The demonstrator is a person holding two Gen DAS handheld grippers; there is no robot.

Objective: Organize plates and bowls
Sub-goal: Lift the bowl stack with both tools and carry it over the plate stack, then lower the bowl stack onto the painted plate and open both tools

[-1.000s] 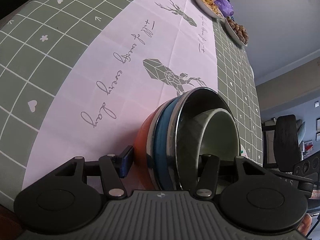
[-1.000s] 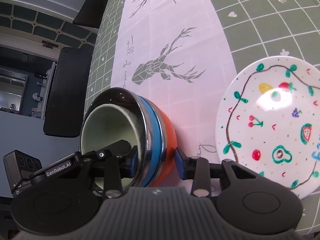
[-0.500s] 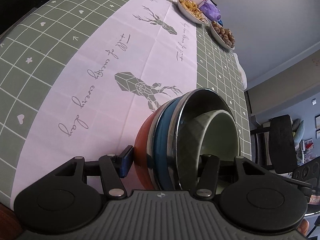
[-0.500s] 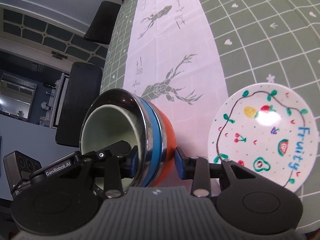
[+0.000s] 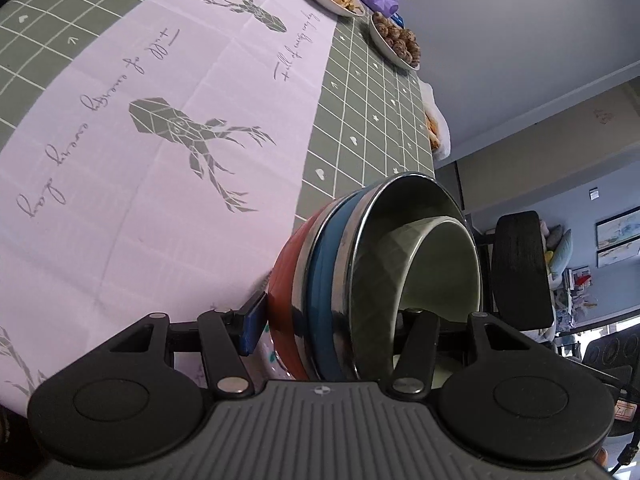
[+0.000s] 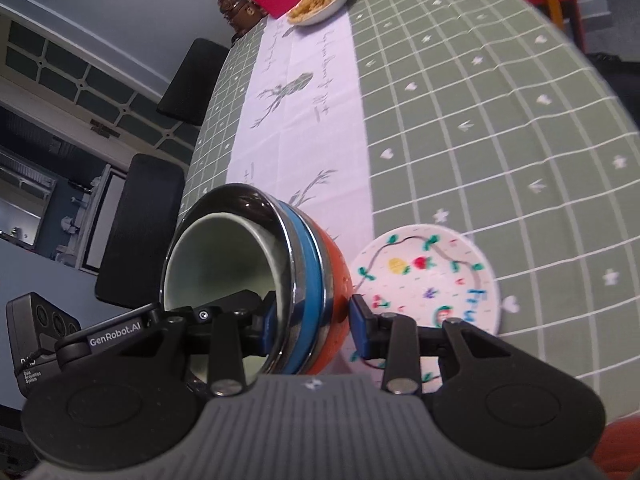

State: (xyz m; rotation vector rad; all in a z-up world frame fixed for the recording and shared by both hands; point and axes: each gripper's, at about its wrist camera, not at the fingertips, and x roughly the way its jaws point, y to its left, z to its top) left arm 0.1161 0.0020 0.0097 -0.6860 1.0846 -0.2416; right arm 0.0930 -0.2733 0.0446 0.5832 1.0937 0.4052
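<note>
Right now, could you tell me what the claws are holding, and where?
Both claws, left and right, clamp the nested bowl stack by opposite sides of its rim wall.

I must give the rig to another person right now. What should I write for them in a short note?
Left hand-held gripper: shut on the bowl stack, one finger inside, one outside.
Right hand-held gripper: shut on the same stack from the opposite side.
Things: the bowls are nested, orange outermost, then blue, steel, pale green innermost. The stack is off the table. The fruit plate lies below on the green cloth.
Done: bowls nested.
Left: set the stack down, probably on the plate.
</note>
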